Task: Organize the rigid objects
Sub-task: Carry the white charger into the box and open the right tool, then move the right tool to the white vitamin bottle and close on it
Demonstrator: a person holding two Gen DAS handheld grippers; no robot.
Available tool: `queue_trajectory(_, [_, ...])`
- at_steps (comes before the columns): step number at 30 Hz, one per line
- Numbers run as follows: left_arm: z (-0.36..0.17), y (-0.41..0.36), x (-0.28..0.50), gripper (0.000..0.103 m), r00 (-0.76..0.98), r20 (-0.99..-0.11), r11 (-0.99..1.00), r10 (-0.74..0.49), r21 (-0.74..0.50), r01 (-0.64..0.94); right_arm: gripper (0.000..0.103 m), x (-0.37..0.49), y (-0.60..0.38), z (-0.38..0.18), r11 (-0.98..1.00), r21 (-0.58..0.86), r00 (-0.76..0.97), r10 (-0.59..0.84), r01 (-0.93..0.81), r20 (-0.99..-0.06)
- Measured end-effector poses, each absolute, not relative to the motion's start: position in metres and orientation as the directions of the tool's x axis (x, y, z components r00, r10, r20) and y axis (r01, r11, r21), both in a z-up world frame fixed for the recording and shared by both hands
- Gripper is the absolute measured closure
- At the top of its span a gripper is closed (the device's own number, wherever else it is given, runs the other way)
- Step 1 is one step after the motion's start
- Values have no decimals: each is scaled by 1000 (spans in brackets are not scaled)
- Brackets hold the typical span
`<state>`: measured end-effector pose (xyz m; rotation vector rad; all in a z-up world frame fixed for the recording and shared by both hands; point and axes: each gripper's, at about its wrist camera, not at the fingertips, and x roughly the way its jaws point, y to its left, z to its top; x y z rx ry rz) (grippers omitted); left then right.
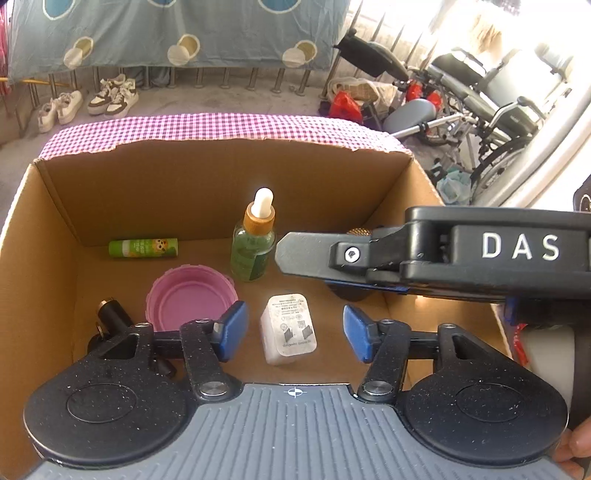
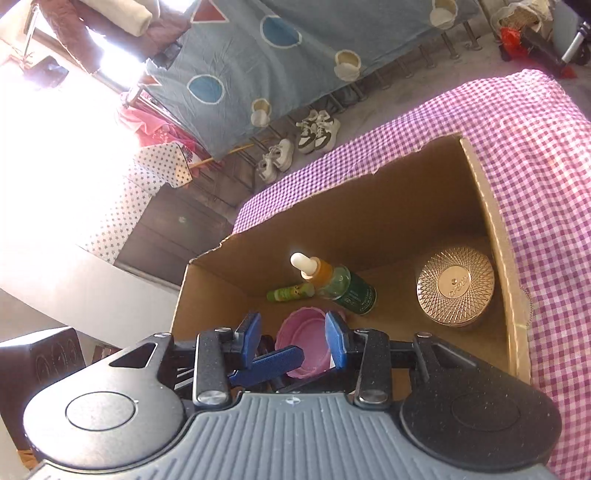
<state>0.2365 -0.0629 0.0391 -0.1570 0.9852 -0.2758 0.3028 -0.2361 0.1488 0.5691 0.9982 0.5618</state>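
Note:
An open cardboard box [image 1: 59, 206] stands on a pink checked cloth. Inside it are a green dropper bottle [image 1: 253, 247] standing upright, a green tube [image 1: 143, 248] lying by the back wall, a pink lid [image 1: 188, 299], a black object with a key ring [image 1: 110, 317] and a white charger [image 1: 290, 328]. My left gripper [image 1: 294, 319] is open just above the charger, its pads clear of it. My right gripper [image 2: 293, 332] hovers over the box with a gap between its fingers and nothing held. A gold patterned jar [image 2: 455, 287] sits in the box's right corner.
The checked cloth [image 2: 535, 155] covers the table around the box. A white container [image 1: 546, 350] stands outside the box's right wall. On the floor beyond are shoes [image 1: 110, 96] and a wheelchair [image 1: 491, 99]. A patterned sheet [image 1: 177, 29] hangs behind.

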Motion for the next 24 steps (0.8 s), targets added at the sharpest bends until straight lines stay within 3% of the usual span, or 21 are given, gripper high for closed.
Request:
queue_trajectory(11, [85, -60, 141, 7, 667, -651, 931, -364, -221, 292, 60, 185, -286, 193, 618, 743, 617, 697, -258, -365])
queue_trajectory(18, [98, -47, 82, 2, 717, -571, 915, -399, -191, 357, 60, 126, -294, 185, 595, 770, 642, 688, -232, -338])
queue_trajectory(24, [96, -20, 55, 1, 745, -539, 918, -394, -196, 344, 60, 102, -283, 176, 605, 767, 621, 690, -213, -372])
